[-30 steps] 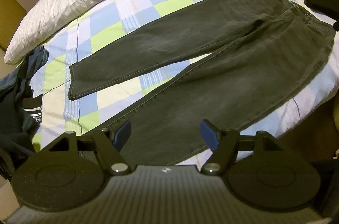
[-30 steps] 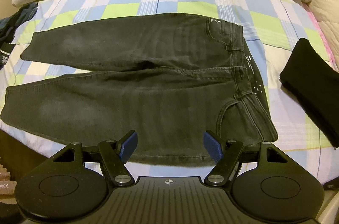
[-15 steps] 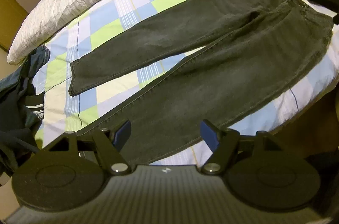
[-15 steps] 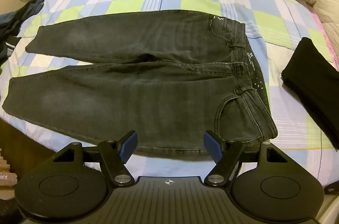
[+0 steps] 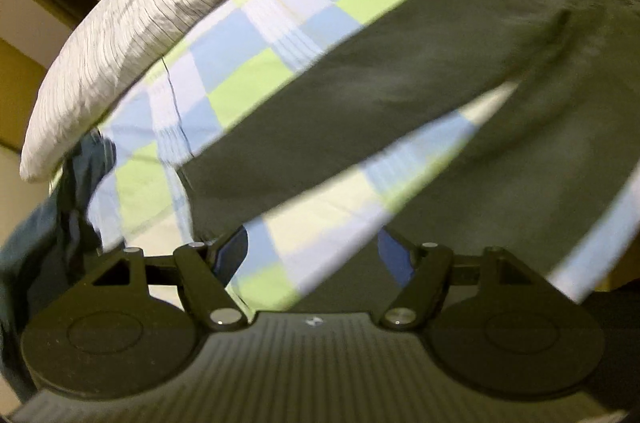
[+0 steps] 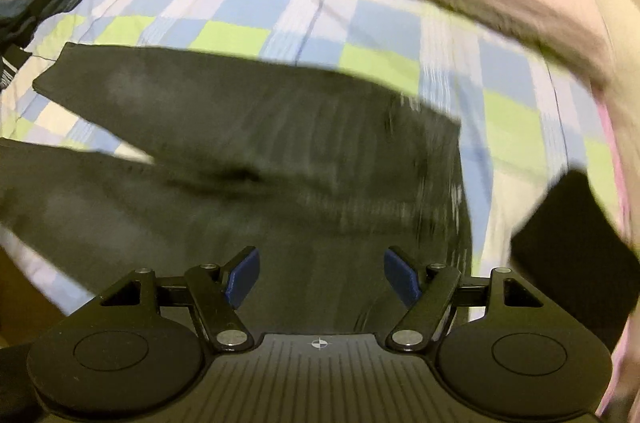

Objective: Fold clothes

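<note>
1. Dark grey jeans [image 6: 280, 151] lie flat on the checked bedspread [image 5: 256, 71], legs apart; the left gripper [image 5: 312, 255] is spread above the gap between the hems, and the right gripper [image 6: 322, 273] is spread over the seat, both holding nothing.
2. A folded black garment [image 6: 568, 243] lies beside the waistband; the right view shows it best.
3. A heap of blue clothes [image 5: 48, 223] sits past the hems.
4. Striped pillows [image 5: 120, 35] lie farthest back.
5. No writing is readable; both views are blurred.

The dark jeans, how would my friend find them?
Look at the bed with the blue, green and white checked sheet. The dark grey jeans lie flat across it, legs spread apart. Only they show two legs; the black garment beside them is a plain block.
</note>
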A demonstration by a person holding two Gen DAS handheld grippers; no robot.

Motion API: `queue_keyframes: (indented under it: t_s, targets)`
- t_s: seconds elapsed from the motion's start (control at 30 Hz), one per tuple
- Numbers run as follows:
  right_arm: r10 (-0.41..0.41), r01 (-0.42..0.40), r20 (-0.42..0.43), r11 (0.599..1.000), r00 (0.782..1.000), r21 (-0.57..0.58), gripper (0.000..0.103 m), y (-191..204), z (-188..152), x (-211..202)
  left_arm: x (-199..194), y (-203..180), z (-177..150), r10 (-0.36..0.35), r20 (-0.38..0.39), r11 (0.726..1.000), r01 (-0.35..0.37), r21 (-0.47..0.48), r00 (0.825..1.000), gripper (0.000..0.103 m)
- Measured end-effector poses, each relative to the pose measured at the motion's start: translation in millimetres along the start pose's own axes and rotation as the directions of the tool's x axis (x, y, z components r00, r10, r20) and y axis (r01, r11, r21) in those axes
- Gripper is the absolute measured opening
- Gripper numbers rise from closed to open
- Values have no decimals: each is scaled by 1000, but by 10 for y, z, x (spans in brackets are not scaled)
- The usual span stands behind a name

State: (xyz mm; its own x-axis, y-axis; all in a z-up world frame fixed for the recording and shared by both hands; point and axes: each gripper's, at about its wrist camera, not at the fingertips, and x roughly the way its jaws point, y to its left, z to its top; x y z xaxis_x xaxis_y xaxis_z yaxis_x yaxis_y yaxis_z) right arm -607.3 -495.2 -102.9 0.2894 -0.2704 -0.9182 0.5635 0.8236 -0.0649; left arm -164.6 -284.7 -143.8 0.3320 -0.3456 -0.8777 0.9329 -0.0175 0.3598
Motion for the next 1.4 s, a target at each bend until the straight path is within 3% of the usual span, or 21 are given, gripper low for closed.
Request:
queue_keyframes:
  t_s: [0.23,0.47,0.67,0.83,1.0,1.13,1.23,1.37,1.4]
  targets:
    - [-52,43,-57,987,997,-154,72,23,880,717,1183,888,507,-51,-13,989,52,138,999,69]
    - [-56,21,-120,961,991,-274,72,-1,1403,1414,2164,1331,751,-87,-63,948,102,300,994,69]
    - [-59,-6,-159,924,986,-382,72,-101,1641,1858,2752,1412,836,-149,-105,879,180,441,983,67]
    - [-69,-16,-182,903,981,-430,72,-314,1737,2184,3068,1451,840,-189,-212,819,273,504,959,64]
    - [-90,-18,-193,869,977,-495,72,-598,1873,2437,3221,1493,920,-221,-276,817,332,471,935,66]
    - [-92,-38,-215,845,972,-533,72,-834,2022,2693,3306,1540,986,-253,-331,810,386,442,909,56]
    - [-48,-114,-275,833,960,-541,72,-987,2110,2902,3310,1542,1028,-270,-366,801,419,428,890,42]
    - [-6,-252,-382,741,924,-622,72,-1101,2184,3174,3300,1502,1037,-262,-387,796,425,431,884,28]
    - [13,-280,-407,745,913,-605,72,-1144,2226,3241,3296,1492,1031,-258,-387,797,422,432,885,27]
